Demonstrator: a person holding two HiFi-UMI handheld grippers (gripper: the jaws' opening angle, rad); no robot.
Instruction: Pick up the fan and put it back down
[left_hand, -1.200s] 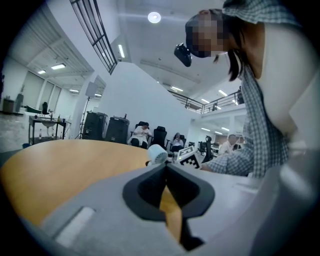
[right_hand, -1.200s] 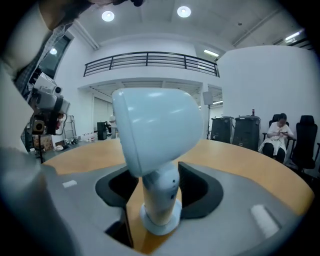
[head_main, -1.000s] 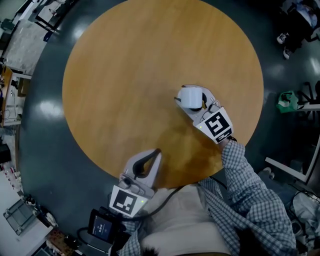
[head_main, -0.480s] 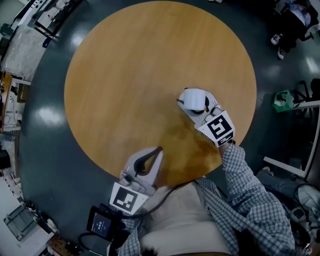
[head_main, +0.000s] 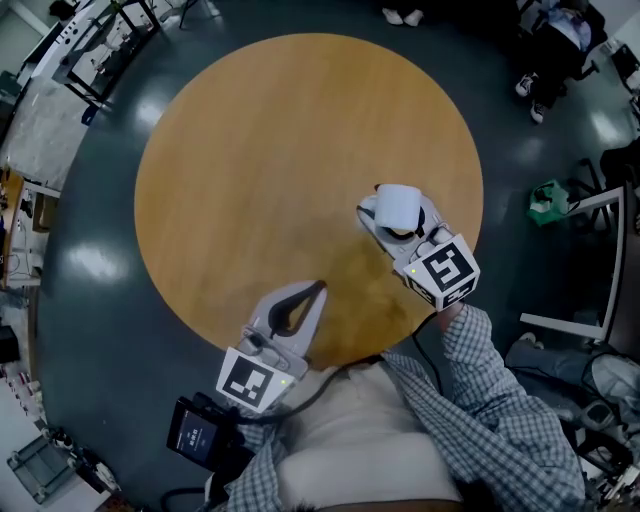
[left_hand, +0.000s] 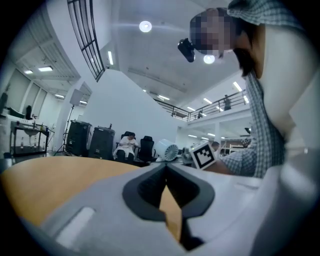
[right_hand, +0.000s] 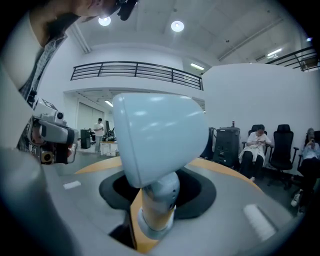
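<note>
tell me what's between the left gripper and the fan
Only bare wooden table: in the head view nothing lies between the left gripper and the fan, which the right gripper holds.

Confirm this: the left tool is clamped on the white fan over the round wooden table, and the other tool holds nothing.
Wrong side: the right tool is clamped on the white fan over the round wooden table, and the left tool holds nothing. The right gripper view shows the fan's neck between that tool's jaws.

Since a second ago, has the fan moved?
Yes. The fan, clamped in the right gripper, has shifted toward the round table's right edge, apparently lifted.
</note>
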